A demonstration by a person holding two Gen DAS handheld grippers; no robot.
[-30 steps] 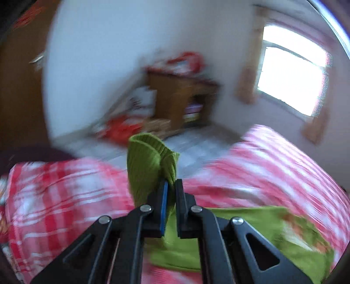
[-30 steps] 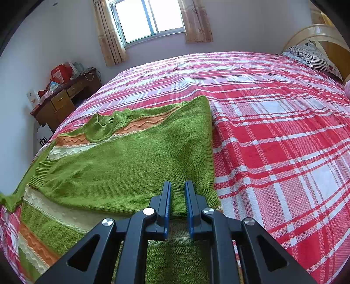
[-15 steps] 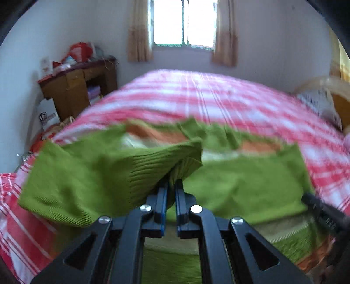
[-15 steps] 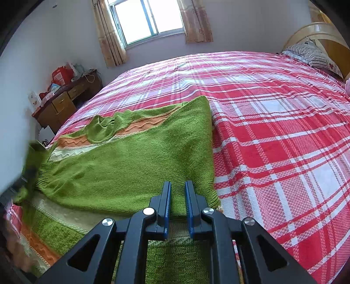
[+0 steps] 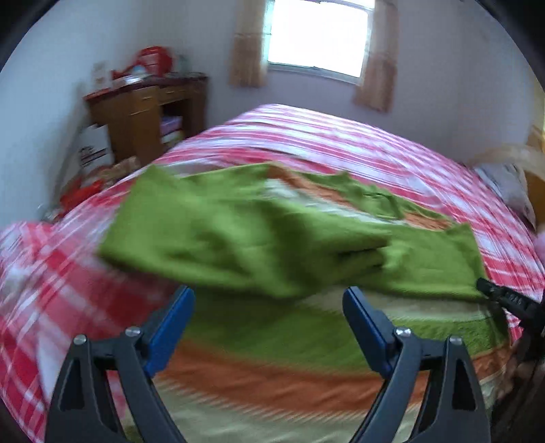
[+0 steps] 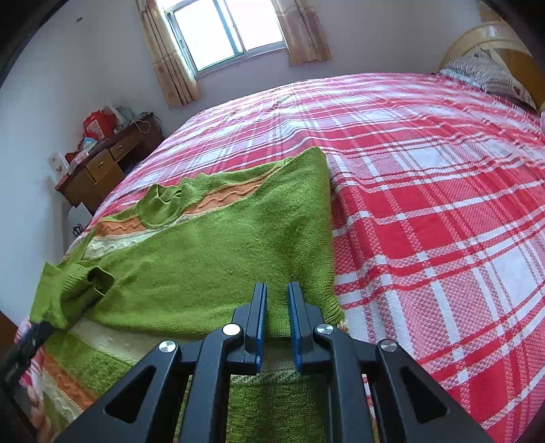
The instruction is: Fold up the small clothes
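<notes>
Now the left gripper (image 5: 269, 300) gapes empty over the sleeve (image 5: 238, 238), while the right gripper (image 6: 276, 303), jaws nearly shut, pins the sweater (image 6: 211, 265) flat near the bed's (image 6: 442, 211) edge.

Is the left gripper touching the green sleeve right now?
Apart. In the left wrist view the left gripper has its jaws spread wide, and the green sleeve lies beyond the fingertips, pinched by nothing.

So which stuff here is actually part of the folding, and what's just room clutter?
Part of the job:
green sweater
left gripper, open
right gripper, nearly closed over the sweater
plaid bed cover it lies on

Just there:
wooden desk
pillow
window
</notes>
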